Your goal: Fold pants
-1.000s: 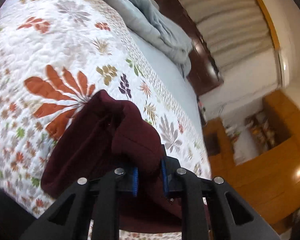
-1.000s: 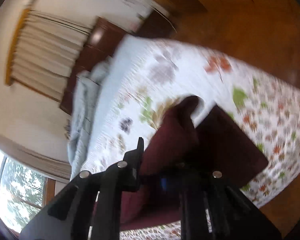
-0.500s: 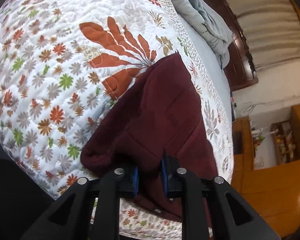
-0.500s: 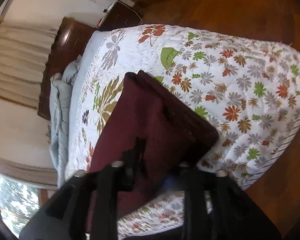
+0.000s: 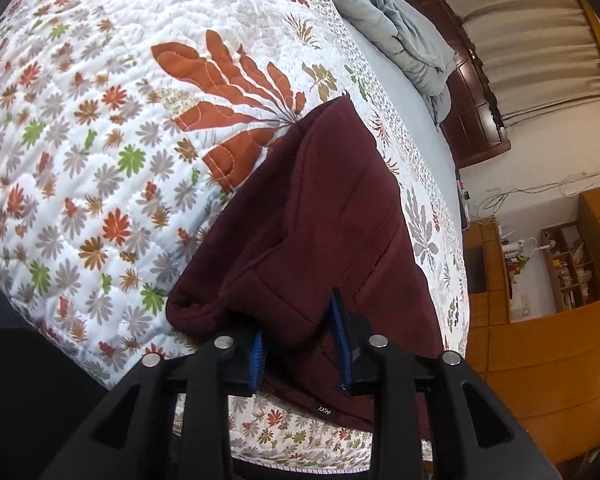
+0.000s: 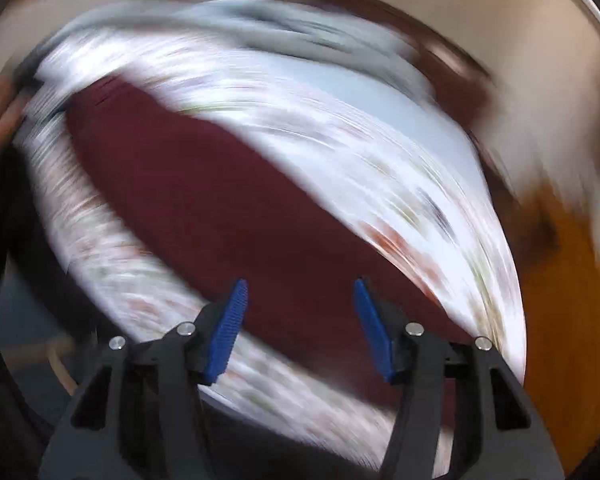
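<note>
Dark red, soft fleece pants (image 5: 320, 240) lie folded on a white quilted bedspread with orange, green and grey leaves and flowers (image 5: 100, 140). They sit near the edge of the bed, and a big orange leaf shape peeks out from under their far end.

From the left wrist camera, the left gripper (image 5: 300, 332), black with blue ribbed pads, is low at the near end of the pants. Its jaws have just been opening a little. A thick fold of the red cloth sits between the blue pads (image 5: 257, 356), but the pads look loose on it and no longer squeeze it. A small black tag (image 5: 324, 410) shows on the near hem. A crumpled pale blue blanket (image 5: 400, 28) lies at the far end of the bed, by a dark wooden headboard (image 5: 480, 120).

The right wrist camera is very blurred. The right gripper (image 6: 298, 312) hangs over the pants (image 6: 220, 208) with its jaws wide apart. They have just been opening, and they hold nothing.
</note>
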`<control>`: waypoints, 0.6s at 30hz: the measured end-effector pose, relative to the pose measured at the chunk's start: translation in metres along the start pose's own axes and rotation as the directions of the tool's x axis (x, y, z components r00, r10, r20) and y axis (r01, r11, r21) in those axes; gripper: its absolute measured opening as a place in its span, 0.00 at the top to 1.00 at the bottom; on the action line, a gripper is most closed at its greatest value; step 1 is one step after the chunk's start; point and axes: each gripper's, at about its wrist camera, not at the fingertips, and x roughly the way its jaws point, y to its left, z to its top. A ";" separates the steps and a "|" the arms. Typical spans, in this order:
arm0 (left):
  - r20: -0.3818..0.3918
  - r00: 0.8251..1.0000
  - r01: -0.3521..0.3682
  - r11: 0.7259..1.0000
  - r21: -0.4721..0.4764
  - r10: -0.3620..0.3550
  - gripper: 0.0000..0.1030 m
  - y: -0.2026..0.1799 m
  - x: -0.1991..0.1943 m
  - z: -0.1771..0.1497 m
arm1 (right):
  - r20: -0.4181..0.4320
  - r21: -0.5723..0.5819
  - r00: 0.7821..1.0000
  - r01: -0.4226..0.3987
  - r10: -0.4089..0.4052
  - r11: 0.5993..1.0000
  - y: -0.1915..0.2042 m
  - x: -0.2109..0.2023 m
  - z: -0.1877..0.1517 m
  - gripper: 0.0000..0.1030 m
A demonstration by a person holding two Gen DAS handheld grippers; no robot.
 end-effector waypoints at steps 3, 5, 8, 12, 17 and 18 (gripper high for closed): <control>-0.001 1.000 0.010 1.000 0.010 -0.010 0.64 0.001 -0.001 -0.002 | 0.077 -0.311 0.997 0.031 -0.007 0.950 0.096 0.021 0.030 0.72; -0.005 1.000 0.019 1.000 0.022 -0.018 0.60 0.000 0.000 -0.003 | 0.128 -0.415 0.991 0.080 -0.028 0.906 0.133 0.034 0.043 0.72; -0.010 0.999 0.031 0.999 0.045 -0.030 0.53 -0.003 0.000 -0.004 | 0.144 -0.460 0.989 0.102 -0.039 0.882 0.156 0.051 0.056 0.72; -0.011 0.999 0.039 0.996 0.078 -0.039 0.50 -0.007 0.001 -0.004 | 0.130 -0.499 0.991 0.087 -0.025 0.862 0.165 0.068 0.063 0.72; -0.026 0.998 0.062 0.995 0.078 -0.060 0.48 -0.005 0.001 -0.001 | 0.117 -0.533 0.993 0.058 0.006 0.844 0.174 0.066 0.062 0.72; -0.030 0.998 0.065 0.995 0.079 -0.063 0.48 -0.004 0.001 0.000 | 0.111 -0.539 0.994 0.059 0.001 0.840 0.177 0.070 0.064 0.72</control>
